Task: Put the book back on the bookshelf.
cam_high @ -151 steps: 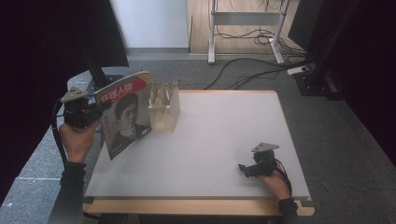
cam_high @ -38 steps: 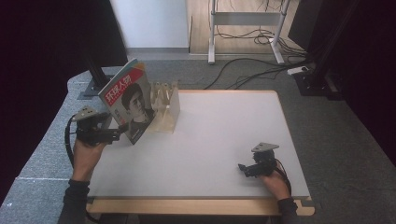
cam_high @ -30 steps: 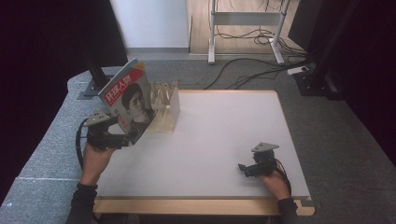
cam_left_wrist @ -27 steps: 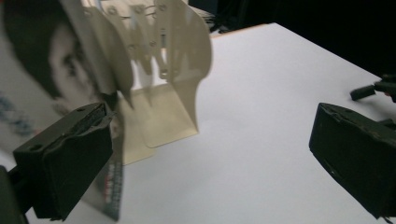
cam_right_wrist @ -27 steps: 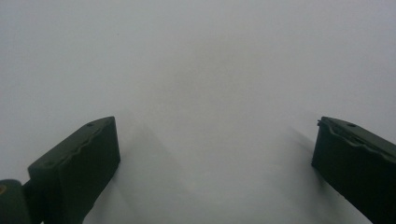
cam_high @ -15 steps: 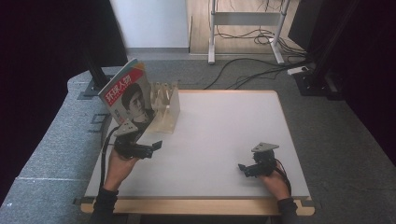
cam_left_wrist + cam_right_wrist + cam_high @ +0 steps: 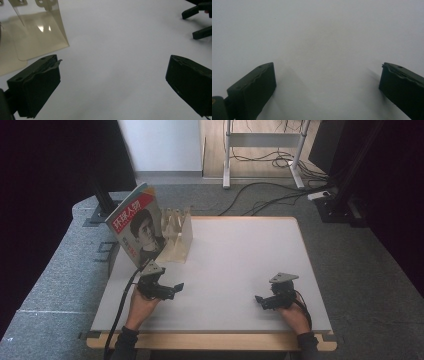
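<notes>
High view: one magazine [image 7: 137,227] stands tilted in the upper left of the frame, leaning against one clear slotted rack [image 7: 176,234] at the far left corner of the white table [image 7: 240,265]. It sits at the rack's left end; whether it is in a slot or only beside the rack, I cannot tell. The magazine looks light, thin and floppy, with a glossy cover likely to slip, so I would pinch it near the spine or a lower corner, where the pages are stiffest. The rack looks stiff, light and easy to tip. Two grippers rest on the table: the left gripper [image 7: 172,290] at lower left, near the rack but apart from it, and the right gripper [image 7: 260,300] at lower right, well apart from everything. Both stand with jaws apart, holding nothing.

Left gripper view: its two black jaws are wide apart over bare table. The rack's base [image 7: 37,37] lies at upper left, and the other gripper's jaws [image 7: 197,21] show at upper right.

Right gripper view: two jaws spread wide over plain white table [image 7: 319,37], empty between them.
</notes>
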